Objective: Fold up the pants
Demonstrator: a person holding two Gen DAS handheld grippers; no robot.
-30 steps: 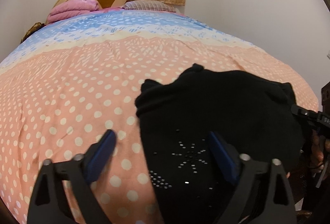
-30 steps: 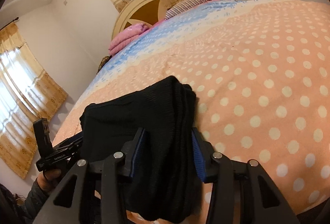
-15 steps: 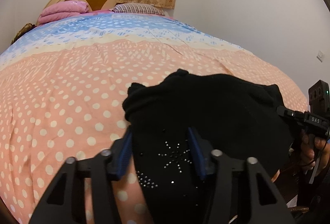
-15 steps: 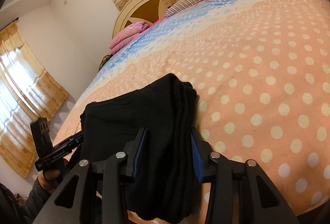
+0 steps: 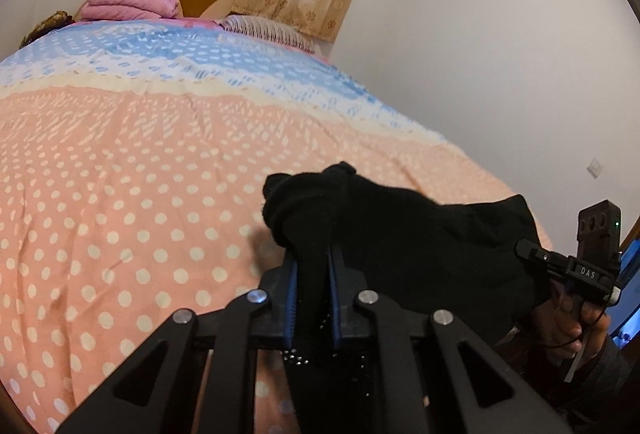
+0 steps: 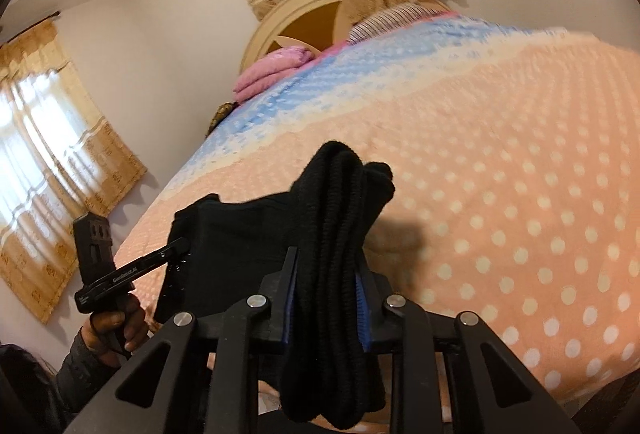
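The black knit pants point(image 5: 404, 234) hang bunched between the two grippers above the near edge of the peach polka-dot bedspread point(image 5: 120, 202). The left gripper point(image 5: 313, 276) is clamped tight on a thin fold, its blue pads nearly meeting. The right gripper point(image 6: 326, 288) has just been closing and pinches a thick ribbed roll of the fabric. Only the left view shows small rhinestones point(image 5: 298, 352) on the cloth; only the right view shows a second curtained window point(image 6: 36, 162) on the side wall.
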